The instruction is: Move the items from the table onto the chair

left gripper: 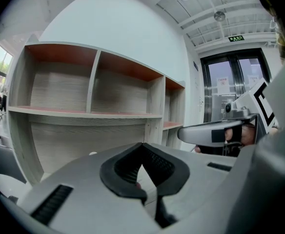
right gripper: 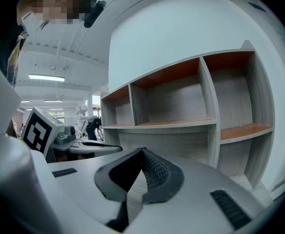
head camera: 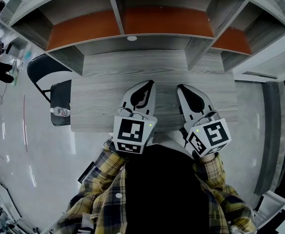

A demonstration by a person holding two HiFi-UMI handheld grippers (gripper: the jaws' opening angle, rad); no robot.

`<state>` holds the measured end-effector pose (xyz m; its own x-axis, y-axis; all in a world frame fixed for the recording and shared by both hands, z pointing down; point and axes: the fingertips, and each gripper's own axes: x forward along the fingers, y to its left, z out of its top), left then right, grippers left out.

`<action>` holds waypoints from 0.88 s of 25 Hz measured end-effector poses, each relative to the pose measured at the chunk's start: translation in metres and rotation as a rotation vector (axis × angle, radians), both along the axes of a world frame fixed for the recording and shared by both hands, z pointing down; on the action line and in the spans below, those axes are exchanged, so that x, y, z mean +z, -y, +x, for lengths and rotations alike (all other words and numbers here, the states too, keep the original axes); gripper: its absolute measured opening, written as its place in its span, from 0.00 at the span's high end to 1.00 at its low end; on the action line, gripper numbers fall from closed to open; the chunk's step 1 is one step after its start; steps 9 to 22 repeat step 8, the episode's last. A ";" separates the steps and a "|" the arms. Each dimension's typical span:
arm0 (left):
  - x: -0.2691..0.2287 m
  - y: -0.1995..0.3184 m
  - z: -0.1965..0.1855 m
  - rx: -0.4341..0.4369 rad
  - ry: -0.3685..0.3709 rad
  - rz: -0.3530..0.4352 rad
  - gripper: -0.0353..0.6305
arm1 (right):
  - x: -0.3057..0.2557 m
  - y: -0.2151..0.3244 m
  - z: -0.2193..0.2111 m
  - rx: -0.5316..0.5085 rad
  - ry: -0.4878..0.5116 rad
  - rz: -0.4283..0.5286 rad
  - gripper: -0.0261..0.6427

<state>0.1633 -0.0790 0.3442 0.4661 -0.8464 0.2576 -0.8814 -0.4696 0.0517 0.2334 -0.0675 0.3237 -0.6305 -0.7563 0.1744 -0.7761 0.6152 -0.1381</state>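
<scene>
A grey shelf unit (head camera: 157, 21) with orange-brown boards backs onto a white wall (left gripper: 123, 28).

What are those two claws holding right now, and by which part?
Nothing. The left claw and the right claw are both shut with nothing between their jaws, poised above the grey table.

The item (head camera: 60, 112) on the chair (head camera: 62, 93) is unidentifiably small.

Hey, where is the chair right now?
In the head view, the chair stands at the left end of the table, left of the left gripper, with a small pale item on its seat.
</scene>
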 end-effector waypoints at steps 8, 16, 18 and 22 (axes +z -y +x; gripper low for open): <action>0.002 -0.001 0.003 -0.002 -0.001 -0.005 0.94 | 0.000 -0.001 0.002 -0.002 0.001 0.000 0.94; 0.002 -0.001 0.003 -0.002 -0.001 -0.005 0.94 | 0.000 -0.001 0.002 -0.002 0.001 0.000 0.94; 0.002 -0.001 0.003 -0.002 -0.001 -0.005 0.94 | 0.000 -0.001 0.002 -0.002 0.001 0.000 0.94; 0.002 -0.001 0.003 -0.002 -0.001 -0.005 0.94 | 0.000 -0.001 0.002 -0.002 0.001 0.000 0.94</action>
